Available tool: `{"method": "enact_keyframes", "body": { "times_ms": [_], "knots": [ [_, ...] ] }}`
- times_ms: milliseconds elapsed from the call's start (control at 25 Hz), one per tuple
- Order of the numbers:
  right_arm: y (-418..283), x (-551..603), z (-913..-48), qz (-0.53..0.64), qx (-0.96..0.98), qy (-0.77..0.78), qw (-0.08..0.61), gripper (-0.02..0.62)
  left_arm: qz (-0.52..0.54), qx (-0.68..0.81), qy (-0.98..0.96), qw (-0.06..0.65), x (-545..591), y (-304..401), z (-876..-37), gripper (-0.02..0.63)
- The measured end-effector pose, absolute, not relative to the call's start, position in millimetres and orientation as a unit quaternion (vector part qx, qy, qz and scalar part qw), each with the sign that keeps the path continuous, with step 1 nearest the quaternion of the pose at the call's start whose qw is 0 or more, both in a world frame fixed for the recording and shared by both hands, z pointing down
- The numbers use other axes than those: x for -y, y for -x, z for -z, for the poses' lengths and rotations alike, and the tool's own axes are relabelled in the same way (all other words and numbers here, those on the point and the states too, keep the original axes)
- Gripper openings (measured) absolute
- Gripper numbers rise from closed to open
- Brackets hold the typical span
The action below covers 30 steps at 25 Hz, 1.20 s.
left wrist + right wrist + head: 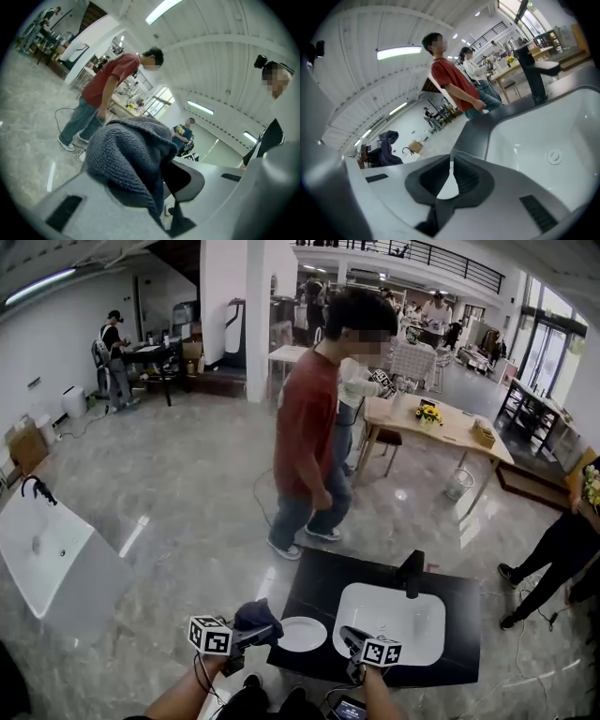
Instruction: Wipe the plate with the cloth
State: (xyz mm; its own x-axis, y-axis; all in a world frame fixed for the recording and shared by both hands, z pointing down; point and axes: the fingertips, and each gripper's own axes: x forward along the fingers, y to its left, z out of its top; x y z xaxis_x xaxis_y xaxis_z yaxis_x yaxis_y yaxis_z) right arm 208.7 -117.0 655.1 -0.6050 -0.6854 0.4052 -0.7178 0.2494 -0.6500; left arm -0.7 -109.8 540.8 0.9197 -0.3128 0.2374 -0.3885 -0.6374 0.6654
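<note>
While clamping the bunched cloth (258, 618) in the left gripper (249, 634), hovers just left of the plate (302, 634), apparently not touching it. Probably the approach before wiping. Next: lower cloth onto the plate, flat on the dark counter (319, 582) beside the sink (389, 620), then sweep. Just right of the plate, right gripper (349, 637) pinched nearly shut, empty.

Glossy grey marble floor (187, 493), white walls (47, 352), wooden table (441, 423), tall windows (548, 334), ceiling strip light (37, 285)

Pale grey shells (389, 197), dark ribbed pads (467, 177) — the left gripper (251, 634) and right gripper (345, 633) each carry a white cube (211, 636) with black square markers; a black cable (199, 673) loops below.
</note>
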Motion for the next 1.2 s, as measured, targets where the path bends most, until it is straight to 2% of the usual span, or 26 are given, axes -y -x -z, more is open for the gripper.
{"method": "enact_keyframes", "body": {
  "times_ms": [200,320,640,960,1200],
  "knots": [
    [-200.6,89.0,-558.0,-0.334,0.843,-0.414,-0.084,0.018,-0.02,0.157,-0.934,0.32,88.4,-27.1,-509.2,0.075],
    [-185.4,69.8,-505.5,-0.266,0.864,-0.413,-0.112,0.005,-0.002,0.138,-0.95,0.28,76.2,-32.2,-492.3,0.075],
    [-117.6,-10.9,-413.4,-0.165,0.884,-0.424,-0.107,0.005,0.041,0.073,-0.968,0.236,26.3,5.8,-444.4,0.075],
    [-55.7,-80.5,-412.2,-0.147,0.879,-0.444,-0.095,0.003,0.07,0.047,-0.971,0.224,-35.6,56.3,-437.2,0.075],
    [-54.0,-111.2,-397.2,-0.138,0.88,-0.445,-0.094,0.003,0.075,0.044,-0.97,0.225,-80.6,70.8,-423.7,0.075]
  ]
}}
